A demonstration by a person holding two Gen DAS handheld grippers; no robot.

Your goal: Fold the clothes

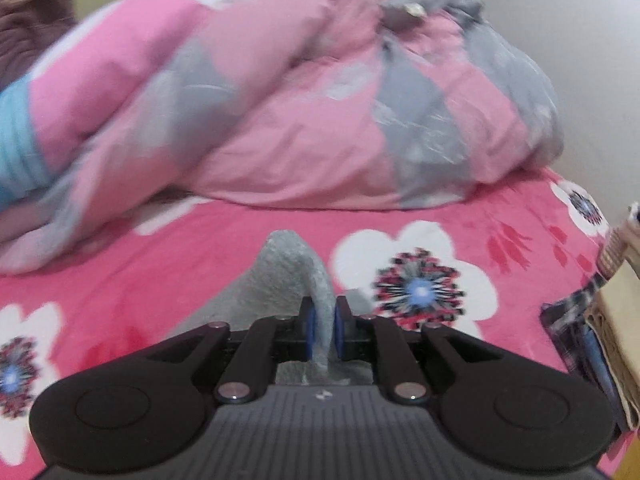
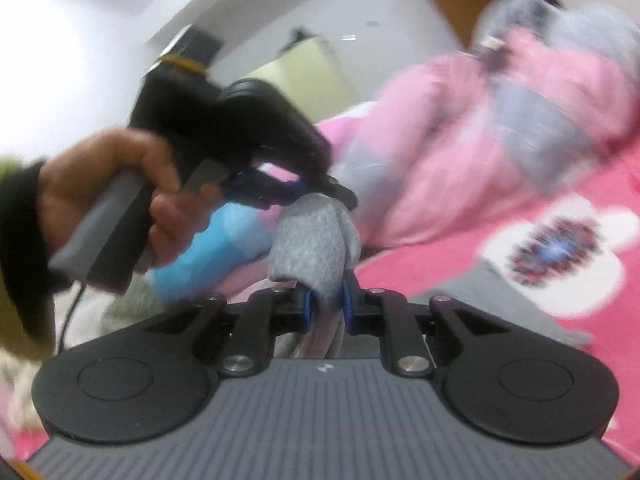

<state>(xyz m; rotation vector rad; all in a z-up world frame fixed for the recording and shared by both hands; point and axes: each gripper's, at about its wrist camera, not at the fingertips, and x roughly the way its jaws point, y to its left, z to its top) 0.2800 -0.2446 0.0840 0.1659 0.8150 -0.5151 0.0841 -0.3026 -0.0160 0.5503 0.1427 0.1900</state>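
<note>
Both tongs pinching one grey garment, lifted over the bed.
My left tongs grip its fold; right tongs hold the nearer end, left just ahead.

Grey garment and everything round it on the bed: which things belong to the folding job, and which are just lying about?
In the job:
- grey garment
- left gripper, with a fold of it between its pads
- right gripper, shut on it

Lying about:
- pink and grey quilt
- pink flowered bedspread
- clothes stacked at the bed's edge
</note>
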